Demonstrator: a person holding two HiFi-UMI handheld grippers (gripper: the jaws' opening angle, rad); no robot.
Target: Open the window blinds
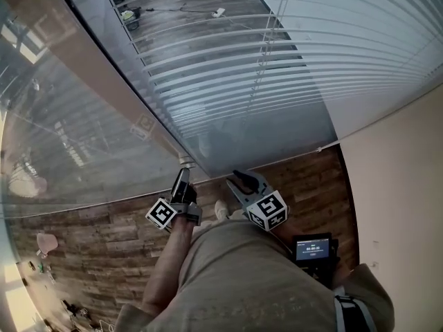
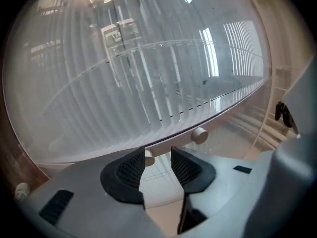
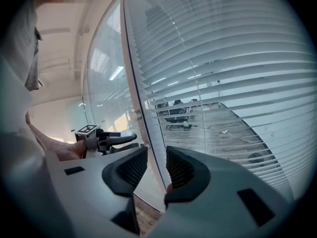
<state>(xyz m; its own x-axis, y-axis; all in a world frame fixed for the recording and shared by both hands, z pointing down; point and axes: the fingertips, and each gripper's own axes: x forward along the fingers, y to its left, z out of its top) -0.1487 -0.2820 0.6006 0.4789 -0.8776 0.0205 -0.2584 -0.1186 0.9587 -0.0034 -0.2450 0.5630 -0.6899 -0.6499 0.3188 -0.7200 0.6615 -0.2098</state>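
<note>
**Pinch the Knob Square, Then Roll**

Our left gripper (image 2: 158,152) is spread around the small cream round knob (image 2: 148,157) on the pale frame rail (image 2: 225,117), not yet pinching it. We should close evenly, then twist. The white slatted blinds (image 1: 277,75) hang behind glass. Our right gripper (image 3: 156,158) is spread and empty.

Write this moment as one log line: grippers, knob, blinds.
left gripper: open, knob between fingers, unclamped | right gripper: open, empty | blinds: lowered
</note>
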